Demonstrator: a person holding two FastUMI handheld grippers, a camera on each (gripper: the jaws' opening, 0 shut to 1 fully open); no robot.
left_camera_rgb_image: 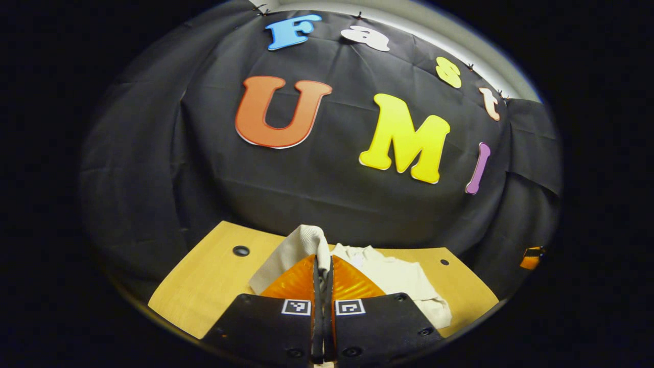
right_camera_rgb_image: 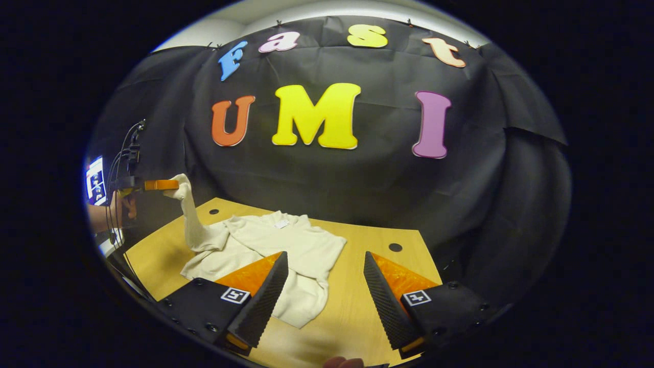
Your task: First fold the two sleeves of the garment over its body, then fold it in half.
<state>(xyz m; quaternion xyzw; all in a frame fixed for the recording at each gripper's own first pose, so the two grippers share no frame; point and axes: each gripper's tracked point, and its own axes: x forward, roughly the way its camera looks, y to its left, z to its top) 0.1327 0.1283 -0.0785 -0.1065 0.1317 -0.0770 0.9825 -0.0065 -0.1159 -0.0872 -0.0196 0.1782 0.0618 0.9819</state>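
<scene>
We see the cream knit garment (right_camera_rgb_image: 286,245) lying on the wooden table (right_camera_rgb_image: 357,301), in the lower middle of the right gripper view, its body spread flat with the neckline toward the black cloth wall (right_camera_rgb_image: 460,204). A small white tag (right_camera_rgb_image: 281,224) sits inside the collar; any writing on it is too small for us to read. One sleeve (right_camera_rgb_image: 190,214) rises off the table at the left of that frame, stretched upward to the left gripper (right_camera_rgb_image: 171,185), whose fingers are pressed together on the cuff. A hand (right_camera_rgb_image: 120,204) holds that gripper at the far left edge, with cables running above it.

In the left gripper view we find the same grip from close up: the left gripper (left_camera_rgb_image: 322,266) stands at the bottom centre with its two fingers closed tight on the ribbed cuff of the sleeve (left_camera_rgb_image: 299,248), the cloth draping over the left finger. The rest of the garment (left_camera_rgb_image: 403,281) lies beyond on the table (left_camera_rgb_image: 204,281), lower right of centre.

The right gripper (right_camera_rgb_image: 324,266) hovers at the bottom of its own view with its fingers spread wide apart, holding nothing; its left finger (right_camera_rgb_image: 265,296) overlaps the garment's near edge in the picture, though we cannot tell whether it touches. Each gripper body carries small square black-and-white markers (right_camera_rgb_image: 235,295), which bear patterns, not words. Round dark holes (right_camera_rgb_image: 395,247) dot the tabletop.
</scene>
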